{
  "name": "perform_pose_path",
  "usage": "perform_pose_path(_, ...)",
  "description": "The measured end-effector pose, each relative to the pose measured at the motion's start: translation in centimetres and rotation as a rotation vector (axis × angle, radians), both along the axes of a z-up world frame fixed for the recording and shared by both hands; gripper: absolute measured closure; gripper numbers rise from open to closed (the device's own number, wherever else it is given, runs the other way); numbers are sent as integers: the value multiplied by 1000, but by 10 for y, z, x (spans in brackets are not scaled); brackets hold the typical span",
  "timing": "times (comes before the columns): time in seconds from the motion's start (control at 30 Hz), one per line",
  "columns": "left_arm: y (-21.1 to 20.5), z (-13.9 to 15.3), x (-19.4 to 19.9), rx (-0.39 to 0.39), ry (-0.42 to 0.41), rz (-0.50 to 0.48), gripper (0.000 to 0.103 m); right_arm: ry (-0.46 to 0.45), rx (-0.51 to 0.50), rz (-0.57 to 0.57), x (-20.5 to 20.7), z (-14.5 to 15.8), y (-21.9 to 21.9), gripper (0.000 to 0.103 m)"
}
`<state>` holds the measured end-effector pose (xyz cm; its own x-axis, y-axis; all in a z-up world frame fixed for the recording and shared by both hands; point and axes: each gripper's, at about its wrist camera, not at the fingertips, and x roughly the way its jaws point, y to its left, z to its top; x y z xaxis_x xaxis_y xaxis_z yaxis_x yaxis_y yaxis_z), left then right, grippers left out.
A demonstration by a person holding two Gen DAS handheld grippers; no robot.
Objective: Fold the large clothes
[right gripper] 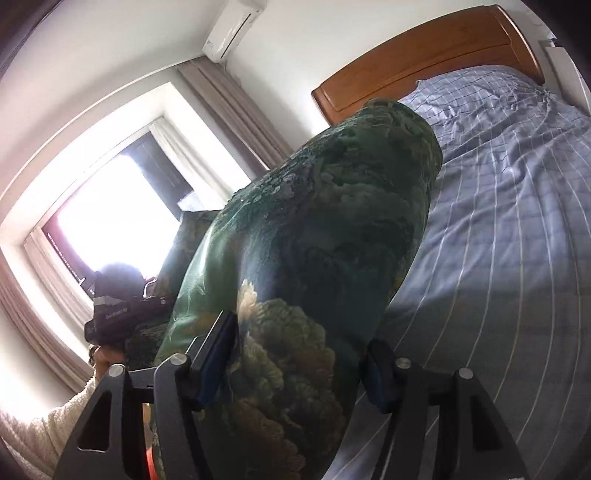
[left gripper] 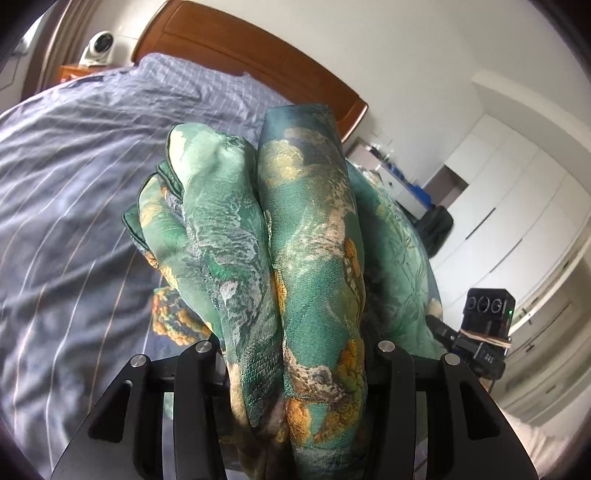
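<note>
Both my tongs grip the green patterned garment (left gripper: 295,258): left gripper (left gripper: 295,354) clamps bunched folds, right gripper (right gripper: 299,354) clamps 1 thick fold, held above the bed (left gripper: 74,184).

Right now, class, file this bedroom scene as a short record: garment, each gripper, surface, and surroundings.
garment: green patterned cloth, bunched in thick folds, lifted off the bed
left gripper: jaws shut on the cloth
right gripper: jaws shut on another bunch of the cloth
surface: bed with a blue striped cover
surroundings: wooden headboard, bright window, air conditioner, white wardrobe
</note>
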<state>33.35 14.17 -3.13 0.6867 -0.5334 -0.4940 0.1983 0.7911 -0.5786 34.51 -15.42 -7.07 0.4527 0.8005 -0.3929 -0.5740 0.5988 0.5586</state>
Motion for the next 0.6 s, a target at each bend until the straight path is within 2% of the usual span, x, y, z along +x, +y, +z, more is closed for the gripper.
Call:
perform_pose_path(0.1,-7,-19,29,10,25,-7,56,30,-2,-16,35,-11,-12,40)
perform_pose_path(0.23,-19,-70,62,51,140,-23,52,119,-30,-39,67,-49,-28,40)
perform_pose_path(0.27,-20,-87,67,65,187,-13,45,151,-50,-44,74,-62,-30,40)
perform_pose_path(0.3,-19,-103,69,73,216,6,34,193,-76,-49,79,-79,-31,40)
perform_pose_path(0.33,-15,-110,67,54,219,20,28,231,-93,-60,82,-94,-34,40)
perform_pose_path(0.4,-5,-111,57,1,197,33,14,270,-56,-64,84,-106,-42,30)
perform_pose_path(0.43,-3,-108,53,11,187,43,10,276,-37,-72,82,-107,-46,25)
perform_pose_path(0.47,-2,-100,46,51,173,62,7,271,-42,-85,80,-104,-48,24)
perform_pose_path(0.6,-6,-63,3,275,78,114,5,256,-138,-141,71,-89,-49,23)
